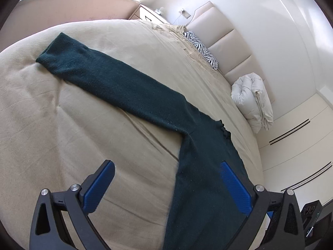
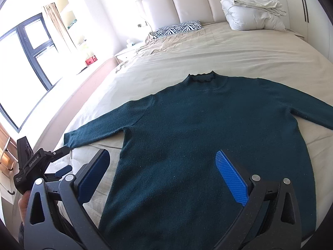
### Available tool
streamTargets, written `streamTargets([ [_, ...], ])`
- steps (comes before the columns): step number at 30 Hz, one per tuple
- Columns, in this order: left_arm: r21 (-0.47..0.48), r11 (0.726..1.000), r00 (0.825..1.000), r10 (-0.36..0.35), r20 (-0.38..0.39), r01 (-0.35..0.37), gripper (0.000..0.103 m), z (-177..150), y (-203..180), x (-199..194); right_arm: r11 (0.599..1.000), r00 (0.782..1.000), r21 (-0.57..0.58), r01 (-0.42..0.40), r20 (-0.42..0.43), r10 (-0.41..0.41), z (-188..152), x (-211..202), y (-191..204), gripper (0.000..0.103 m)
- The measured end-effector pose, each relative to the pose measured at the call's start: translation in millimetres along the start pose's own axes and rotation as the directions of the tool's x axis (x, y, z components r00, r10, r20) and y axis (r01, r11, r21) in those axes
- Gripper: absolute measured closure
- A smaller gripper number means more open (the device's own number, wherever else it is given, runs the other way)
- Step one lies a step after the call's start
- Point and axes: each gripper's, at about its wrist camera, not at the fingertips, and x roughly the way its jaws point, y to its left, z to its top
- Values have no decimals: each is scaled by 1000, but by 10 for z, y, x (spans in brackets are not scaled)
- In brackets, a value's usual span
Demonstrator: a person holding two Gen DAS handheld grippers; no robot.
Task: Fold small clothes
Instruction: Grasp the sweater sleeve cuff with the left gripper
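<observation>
Dark green sweater [image 2: 197,129] flat, face up on beige bed [image 2: 239,54], centre frame, collar toward headboard, sleeves spread out sideways. Right claw [image 2: 164,166] wide open over hem, gripping nothing. Left claw [image 1: 166,177] wide open too, empty, above sweater's side edge lower centre. Folded duvet [image 2: 249,8] upper right.

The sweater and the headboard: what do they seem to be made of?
Sweater: probably knitted wool or a similar yarn, matte dark green with a fuzzy surface. Headboard: looks like padded leather or faux leather, smooth cream panels with a slight sheen.
</observation>
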Motion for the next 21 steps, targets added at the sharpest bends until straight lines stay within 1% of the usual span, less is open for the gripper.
streamTargets([
  [1,-51,998,999,-37,17,37,0,106,132,-8,1000,1000,6,-12,-2,12,20,31,21,0],
  [2,-111,990,996,-80,32,83,0,205,275,2,1000,1000,15,-25,-8,25,42,72,41,0],
  [3,-170,979,993,-101,56,109,2,295,414,4,999,999,27,-37,-14,38,60,112,55,0],
  [4,-209,971,991,-102,92,119,3,379,534,-11,998,999,39,-49,-20,50,78,155,66,0],
  [5,-234,964,986,-94,136,124,9,466,644,-42,997,998,47,-54,-27,55,84,195,72,0],
  [6,-257,960,983,-70,170,113,18,545,740,-63,997,998,49,-54,-32,56,93,248,81,0],
  [7,-285,954,981,-43,188,96,21,611,832,-56,997,997,50,-59,-36,61,103,286,84,0],
  [8,-322,942,979,-32,201,97,24,668,927,-41,997,997,51,-62,-39,64,106,317,83,0],
  [9,-357,927,975,-32,218,110,24,743,1042,-24,997,997,51,-62,-44,65,114,360,86,0],
  [12,-445,889,966,13,257,107,24,848,1268,57,995,995,60,-81,-50,84,142,451,78,1],
  [13,-470,874,962,13,271,121,24,878,1330,93,995,995,64,-82,-53,86,155,487,82,1],
  [16,-528,841,955,50,293,118,24,938,1459,203,993,993,80,-89,-66,94,169,587,42,3],
  [17,-545,828,951,54,305,128,24,949,1518,228,991,992,89,-96,-73,102,174,621,30,3],
  [20,-579,803,936,81,343,143,24,947,1593,263,988,990,112,-102,-81,112,156,688,-29,4],
  [21,-593,790,928,87,362,157,24,926,1609,256,987,990,120,-105,-83,115,151,713,-53,4],
])
